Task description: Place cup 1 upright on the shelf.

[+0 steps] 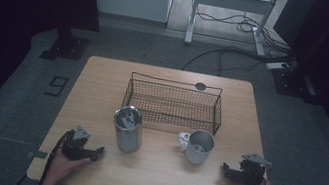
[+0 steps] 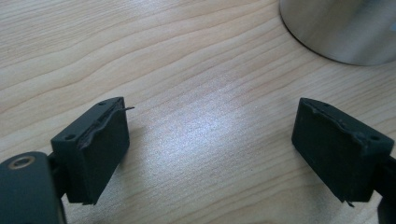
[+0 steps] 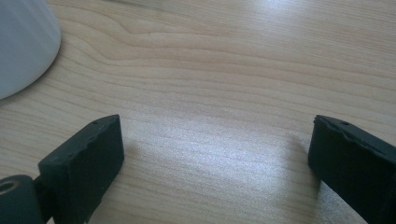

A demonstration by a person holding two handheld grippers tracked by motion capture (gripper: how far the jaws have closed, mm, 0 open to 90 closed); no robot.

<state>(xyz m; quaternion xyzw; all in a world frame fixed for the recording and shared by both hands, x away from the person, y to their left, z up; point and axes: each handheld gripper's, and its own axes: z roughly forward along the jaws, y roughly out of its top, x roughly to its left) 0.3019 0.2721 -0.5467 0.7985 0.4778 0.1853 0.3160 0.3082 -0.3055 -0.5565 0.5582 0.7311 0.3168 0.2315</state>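
Left tool (image 1: 97, 152) rests on the wooden bench (image 1: 103, 82), jaws wide and empty, near a tall steel canister (image 1: 128, 128). Right tool (image 1: 226, 170), likewise agape and empty, sits beside a metal mug (image 1: 199, 147).

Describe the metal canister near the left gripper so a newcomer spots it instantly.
Start at the wire basket in the middle of the wooden table. Just off its front left corner stands the metal canister. It is taller and straighter than the handled mug to its right, and something lies inside its open top.
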